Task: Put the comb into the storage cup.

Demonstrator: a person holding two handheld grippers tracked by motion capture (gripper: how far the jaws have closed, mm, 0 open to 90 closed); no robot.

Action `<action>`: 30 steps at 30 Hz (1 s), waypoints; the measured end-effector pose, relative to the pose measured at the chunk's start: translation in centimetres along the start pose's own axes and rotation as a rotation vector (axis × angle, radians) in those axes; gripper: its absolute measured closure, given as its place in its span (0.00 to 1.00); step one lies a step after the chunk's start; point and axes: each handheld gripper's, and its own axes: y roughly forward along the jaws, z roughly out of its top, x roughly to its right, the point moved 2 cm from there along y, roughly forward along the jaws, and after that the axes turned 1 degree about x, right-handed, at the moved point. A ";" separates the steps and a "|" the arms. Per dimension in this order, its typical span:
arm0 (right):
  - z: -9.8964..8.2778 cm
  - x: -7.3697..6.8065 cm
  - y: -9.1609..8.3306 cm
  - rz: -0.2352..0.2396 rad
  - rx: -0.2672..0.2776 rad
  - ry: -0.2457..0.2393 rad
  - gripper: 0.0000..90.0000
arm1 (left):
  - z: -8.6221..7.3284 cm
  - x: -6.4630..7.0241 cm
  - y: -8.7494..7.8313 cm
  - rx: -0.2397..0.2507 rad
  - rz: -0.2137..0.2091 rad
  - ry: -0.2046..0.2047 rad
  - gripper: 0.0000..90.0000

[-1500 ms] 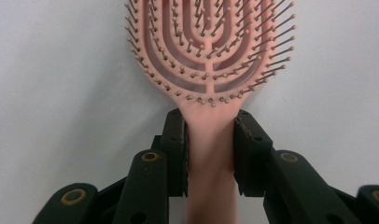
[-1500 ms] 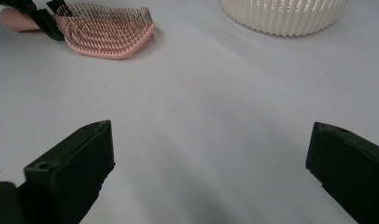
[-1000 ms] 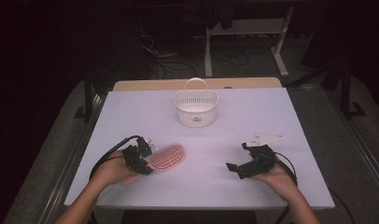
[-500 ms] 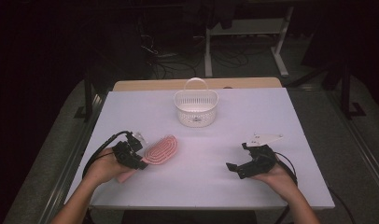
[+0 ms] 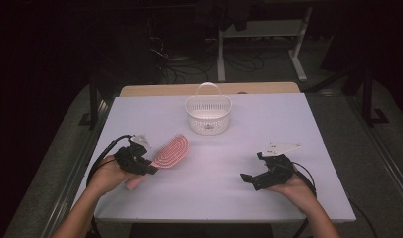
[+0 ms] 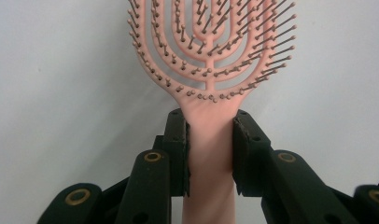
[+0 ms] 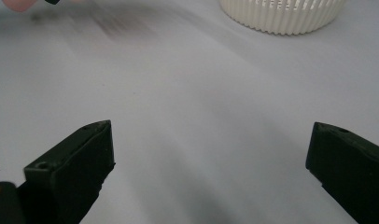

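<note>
Your left hand-held gripper sits at the lower left of the high view, its jaws closed on the handle of a pink vented hairbrush. In the left gripper view the two black pads press the handle from either side, just below where it widens into the head. The bristles face the camera, and the head runs up and out of the top of that frame. In the high view the brush head points toward the upper right, away from your hand, over the pale counter.

Your right hand-held gripper rests at the lower right of the high view, well apart from the brush. Its jaws stand wide open with nothing between them but bare counter.

A white slatted basket with an upright handle stands at the upper centre of the counter, beyond the brush head and apart from it. The counter between brush and basket is open. In the right gripper view the basket's ribbed wall shows at the top right.
</note>
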 end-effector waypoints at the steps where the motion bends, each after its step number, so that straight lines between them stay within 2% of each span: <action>1: 0.0 0.0 0.0 0.000 0.000 0.000 0.01 | 0.0 0.0 0.0 0.006 -0.004 0.001 0.79; 9: 0.0 0.0 -0.1 -0.001 0.006 0.003 0.01 | 0.5 0.1 -0.2 0.062 -0.020 0.017 0.79; 13: 0.0 0.0 -0.1 0.001 0.005 0.002 0.01 | 0.7 0.0 -0.4 0.099 -0.012 0.022 0.79; 15: 0.0 0.0 -0.1 0.001 0.007 0.003 0.01 | 0.8 -0.1 -0.4 0.119 -0.030 0.019 0.79; 30: 0.0 0.1 0.0 0.005 0.005 0.002 0.01 | 1.0 -1.0 -1.3 0.215 -0.046 -0.002 0.79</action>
